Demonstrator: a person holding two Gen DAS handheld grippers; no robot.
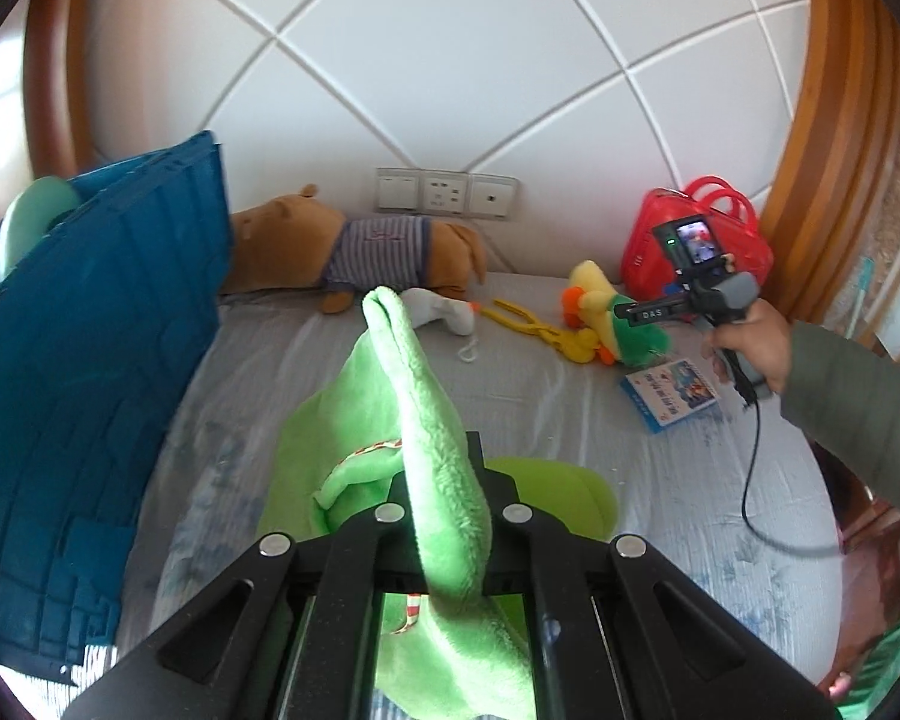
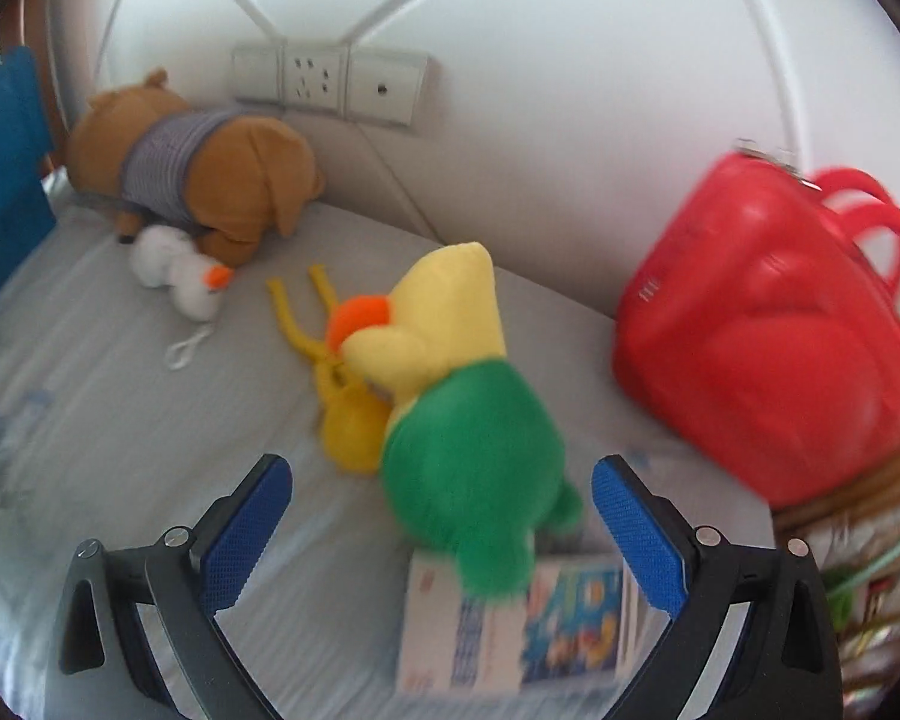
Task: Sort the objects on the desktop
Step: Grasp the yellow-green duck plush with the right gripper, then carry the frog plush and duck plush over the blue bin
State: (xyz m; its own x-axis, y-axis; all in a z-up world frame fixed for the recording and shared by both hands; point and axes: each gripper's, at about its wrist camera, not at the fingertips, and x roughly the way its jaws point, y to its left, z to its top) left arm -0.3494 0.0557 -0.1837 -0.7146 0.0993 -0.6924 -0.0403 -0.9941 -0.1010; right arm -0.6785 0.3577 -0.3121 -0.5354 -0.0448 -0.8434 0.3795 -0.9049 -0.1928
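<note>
My left gripper (image 1: 444,498) is shut on a light green plush toy (image 1: 426,420) and holds it above the grey bedsheet (image 1: 540,396). My right gripper (image 2: 444,480) is open, its blue pads (image 2: 252,528) on either side of a yellow and green plush bird (image 2: 468,420). The bird lies partly on a small blue and white booklet (image 2: 540,630). In the left wrist view the right gripper (image 1: 630,312) hovers at the bird (image 1: 618,318), with the booklet (image 1: 672,393) beside it.
A brown plush dog in a striped shirt (image 1: 354,246) lies at the headboard, with a white plush duck (image 2: 180,276) and a yellow toy (image 2: 324,348) nearby. A red handbag (image 2: 768,336) stands at the right. A blue pillow (image 1: 90,360) leans at the left.
</note>
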